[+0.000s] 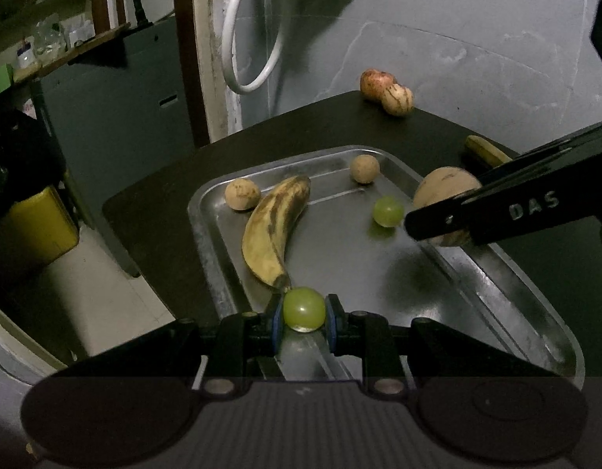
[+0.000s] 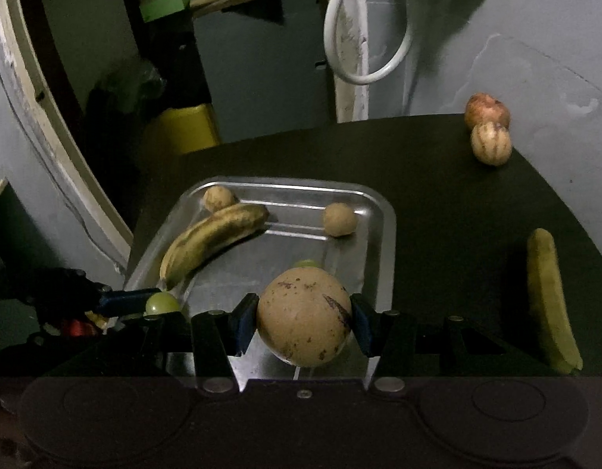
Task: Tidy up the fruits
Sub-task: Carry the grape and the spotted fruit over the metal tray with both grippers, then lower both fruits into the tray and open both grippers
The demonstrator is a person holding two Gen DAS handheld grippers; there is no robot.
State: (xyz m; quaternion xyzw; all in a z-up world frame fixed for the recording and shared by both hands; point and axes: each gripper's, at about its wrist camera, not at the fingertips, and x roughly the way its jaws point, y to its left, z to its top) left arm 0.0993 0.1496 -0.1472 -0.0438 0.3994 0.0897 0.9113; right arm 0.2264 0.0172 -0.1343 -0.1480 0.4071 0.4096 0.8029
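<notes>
Grey wall (image 1: pixel 438 31), dark table (image 2: pixel 438 195), dim light

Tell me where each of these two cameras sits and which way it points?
Left wrist: sits on the left gripper, looking down along its fingers, which pinch a green grape over the metal tray; the right gripper shows too.
Right wrist: sits on the right gripper, looking down along its fingers, which clamp a round tan fruit; the left gripper shows too.
Shared: tray, spotted banana, and grippers.
</notes>
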